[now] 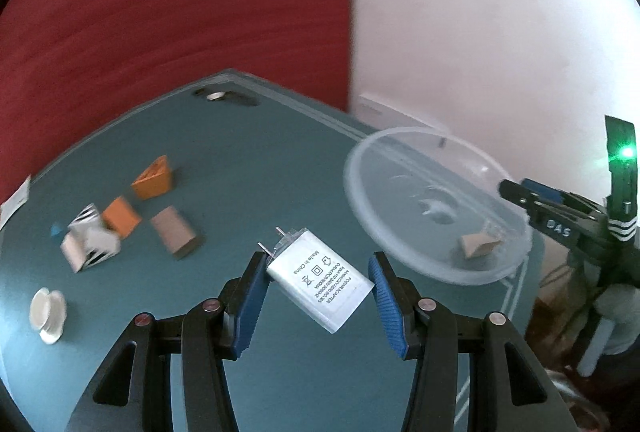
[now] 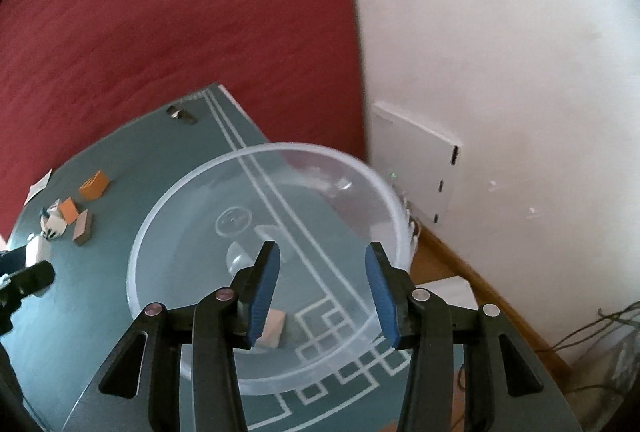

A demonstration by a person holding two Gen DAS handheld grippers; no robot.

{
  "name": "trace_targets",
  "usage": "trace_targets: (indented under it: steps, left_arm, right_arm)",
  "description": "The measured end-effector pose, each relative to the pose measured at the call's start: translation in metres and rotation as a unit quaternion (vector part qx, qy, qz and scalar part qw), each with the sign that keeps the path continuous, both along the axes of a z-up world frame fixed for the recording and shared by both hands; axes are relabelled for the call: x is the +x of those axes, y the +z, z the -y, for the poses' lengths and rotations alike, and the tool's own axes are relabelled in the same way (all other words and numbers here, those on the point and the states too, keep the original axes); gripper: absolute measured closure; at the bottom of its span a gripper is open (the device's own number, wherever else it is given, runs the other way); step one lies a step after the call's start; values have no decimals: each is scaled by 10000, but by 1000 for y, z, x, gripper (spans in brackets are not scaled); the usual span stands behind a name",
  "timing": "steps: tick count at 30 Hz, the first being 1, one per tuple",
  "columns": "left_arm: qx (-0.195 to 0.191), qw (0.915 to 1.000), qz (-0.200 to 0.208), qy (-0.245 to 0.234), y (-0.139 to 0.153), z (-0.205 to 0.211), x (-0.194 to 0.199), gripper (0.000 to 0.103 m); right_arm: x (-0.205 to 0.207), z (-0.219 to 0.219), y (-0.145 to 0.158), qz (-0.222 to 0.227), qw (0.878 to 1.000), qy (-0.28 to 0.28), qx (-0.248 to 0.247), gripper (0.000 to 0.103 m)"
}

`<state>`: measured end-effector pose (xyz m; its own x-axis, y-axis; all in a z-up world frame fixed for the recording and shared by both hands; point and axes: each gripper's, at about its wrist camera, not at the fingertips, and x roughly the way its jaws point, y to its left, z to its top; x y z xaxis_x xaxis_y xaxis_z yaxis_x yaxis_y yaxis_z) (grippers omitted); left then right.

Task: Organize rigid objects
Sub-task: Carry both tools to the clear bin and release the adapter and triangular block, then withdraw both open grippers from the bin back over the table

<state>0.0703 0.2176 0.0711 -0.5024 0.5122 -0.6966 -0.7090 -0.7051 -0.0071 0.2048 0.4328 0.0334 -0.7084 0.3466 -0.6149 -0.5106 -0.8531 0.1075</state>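
A white power adapter (image 1: pixel 320 280) with two metal prongs lies between the blue pads of my left gripper (image 1: pixel 318 274), which stands open; the left pad touches it, the right pad looks a little apart. A clear plastic bowl (image 1: pixel 404 167) stands to the right on the teal table and holds a tan block (image 1: pixel 478 244). My right gripper (image 2: pixel 322 270) is open and empty above the bowl (image 2: pixel 160 224), with the tan block (image 2: pixel 274 328) under its left finger. The right gripper also shows in the left wrist view (image 1: pixel 532 197) at the bowl's right rim.
Orange blocks (image 1: pixel 154 177), a brown block (image 1: pixel 176 232), striped and white pieces (image 1: pixel 90 240) and a white round object (image 1: pixel 48 314) lie at the left. A small metal object (image 1: pixel 216 95) lies at the far edge. Red curtain behind, white wall right, cables on the floor (image 2: pixel 592 336).
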Motion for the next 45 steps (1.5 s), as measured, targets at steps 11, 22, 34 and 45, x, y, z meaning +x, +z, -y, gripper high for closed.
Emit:
trace_targets:
  steps: [11, 22, 34, 45]
  left_arm:
    - [-5, 9969, 114, -779, -5, -69, 10, 49]
    - [195, 9953, 285, -903, -12, -91, 6, 7]
    - [48, 9993, -187, -324, -12, -65, -1, 4]
    - [-36, 9992, -401, 2, -9, -39, 3, 1]
  right_arm:
    - [0, -5, 1, -92, 9998, -174, -40, 57]
    - [7, -10, 2, -123, 9995, -250, -125, 57]
    - [10, -3, 1, -92, 9998, -169, -73, 57]
    - [12, 9, 0, -15, 9999, -91, 82, 56]
